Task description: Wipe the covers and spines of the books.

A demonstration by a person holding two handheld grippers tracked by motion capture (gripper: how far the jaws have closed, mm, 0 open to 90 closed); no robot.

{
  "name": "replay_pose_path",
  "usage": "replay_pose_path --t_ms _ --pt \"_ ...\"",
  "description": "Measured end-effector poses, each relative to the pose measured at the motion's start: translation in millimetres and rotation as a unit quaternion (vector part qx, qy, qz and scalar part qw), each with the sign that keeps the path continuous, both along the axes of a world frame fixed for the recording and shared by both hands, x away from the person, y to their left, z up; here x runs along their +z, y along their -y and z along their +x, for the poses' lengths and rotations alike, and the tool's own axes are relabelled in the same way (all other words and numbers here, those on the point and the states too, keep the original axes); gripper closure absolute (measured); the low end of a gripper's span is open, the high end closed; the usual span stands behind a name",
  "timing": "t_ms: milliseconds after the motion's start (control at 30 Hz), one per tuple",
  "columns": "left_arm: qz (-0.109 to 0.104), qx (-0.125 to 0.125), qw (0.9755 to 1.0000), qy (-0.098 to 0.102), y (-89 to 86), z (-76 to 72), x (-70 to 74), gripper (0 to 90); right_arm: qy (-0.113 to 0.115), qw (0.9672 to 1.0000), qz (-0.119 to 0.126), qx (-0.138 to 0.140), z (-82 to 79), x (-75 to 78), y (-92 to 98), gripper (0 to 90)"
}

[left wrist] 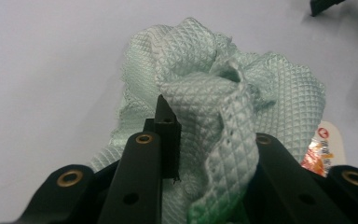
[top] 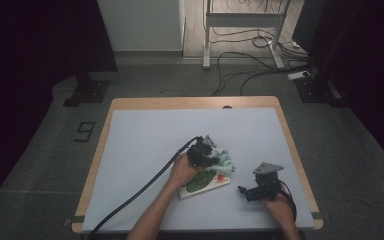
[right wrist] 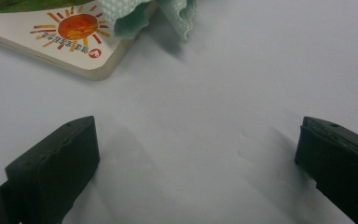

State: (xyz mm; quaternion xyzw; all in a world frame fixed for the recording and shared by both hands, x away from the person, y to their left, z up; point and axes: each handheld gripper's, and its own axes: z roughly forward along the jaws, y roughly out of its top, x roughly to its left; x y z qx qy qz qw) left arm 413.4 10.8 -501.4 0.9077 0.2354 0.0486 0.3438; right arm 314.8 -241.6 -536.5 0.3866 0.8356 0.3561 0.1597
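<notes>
wiping the book [top: 204,183] at lower centre: left fingers [left wrist: 168,135] clamped on cloth [left wrist: 223,93]; right fingers [right wrist: 51,158] wide apart, empty. next, drag cloth across cover.

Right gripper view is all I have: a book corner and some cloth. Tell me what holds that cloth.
Observer: The left gripper is shut on the cloth, bunched between its jaws.
Operator: Say where the cloth sits against the book.
Observer: From the high view, it lies on the book's far end, and the left gripper is over it.
Operator: Now place my own gripper.
Observer: The right gripper rests open near the table's near right corner, apart from the book.
</notes>
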Motion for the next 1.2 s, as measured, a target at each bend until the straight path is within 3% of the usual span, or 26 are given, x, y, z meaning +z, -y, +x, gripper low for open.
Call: replay_pose_path --t_ms 200,467,1033,1200 --pt "-0.004 -0.022 0.9997 -0.004 5.8 -9.5 -0.7 75.0 0.000 1.0000 0.000 0.000 0.0 0.0 0.0 0.0" --pt "0.001 -0.027 0.9996 -0.006 2.5 -14.9 -0.1 74.5 0.001 1.0000 0.000 0.000 -0.2 0.0 0.0 0.0" --pt "-0.004 -0.014 0.9998 -0.010 -32.7 -26.9 0.1 74.3 0.002 1.0000 0.000 -0.001 -0.2 0.0 -0.1 0.0" --pt "0.003 -0.010 0.9999 -0.006 -42.9 -32.2 1.3 74.2 0.002 1.0000 -0.001 0.000 -0.2 0.0 0.0 0.0"
